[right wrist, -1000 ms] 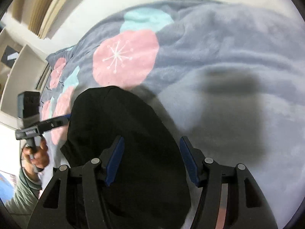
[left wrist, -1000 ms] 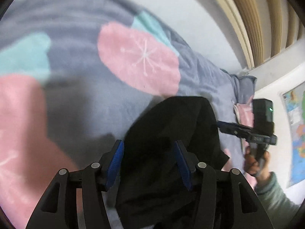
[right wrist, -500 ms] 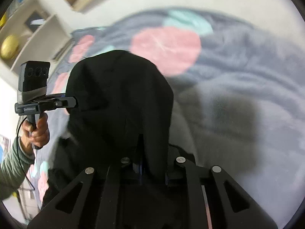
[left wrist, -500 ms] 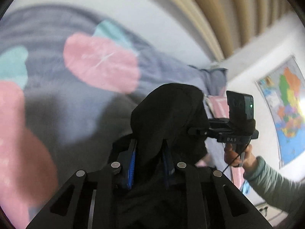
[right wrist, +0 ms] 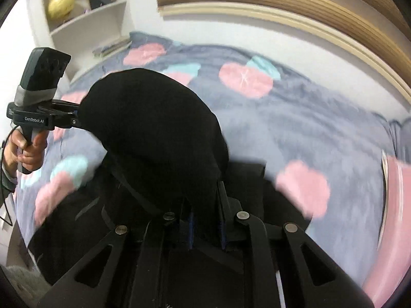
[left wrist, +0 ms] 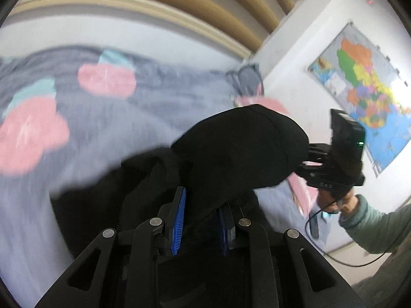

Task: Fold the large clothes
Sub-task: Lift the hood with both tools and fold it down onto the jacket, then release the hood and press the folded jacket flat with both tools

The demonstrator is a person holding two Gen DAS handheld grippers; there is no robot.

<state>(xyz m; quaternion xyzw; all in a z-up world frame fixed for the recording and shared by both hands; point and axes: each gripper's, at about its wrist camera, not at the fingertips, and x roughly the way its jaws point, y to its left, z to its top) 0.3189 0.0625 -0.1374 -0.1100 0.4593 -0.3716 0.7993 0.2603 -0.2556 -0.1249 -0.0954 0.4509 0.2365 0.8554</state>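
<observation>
Both grippers clamped on 1 black garment, lifted off the bed. Left gripper: blue pads nearly together w/ a bunch of cloth pinched between, no gap beyond the fabric's thickness. Right gripper: fingers narrowed to a slit, cloth wedged in the same way. Held edge stretched side to side between the 2 grips, so long axis runs gripper to gripper; in the left view the right gripper sits just beyond the far end of the bulge, in the right view the left gripper at the opposite end. Neither hand nearer, each already on its own corner. Rest of garment hanging down below the fingers, lower part trailing onto the cover, dark and blurred, exact shape hard to tell. Probably mid-lift, cloth raised to shake out or carry fwd before laying flat; next move likely needs both grips level and apart to keep the edge taut. Surface: soft grey blanket w/ pink and teal blobs, rumpled. Room: wood slatted headboard behind, white wall, coloured map on the left-view side, white shelves w/ a yellow ball on the other.
</observation>
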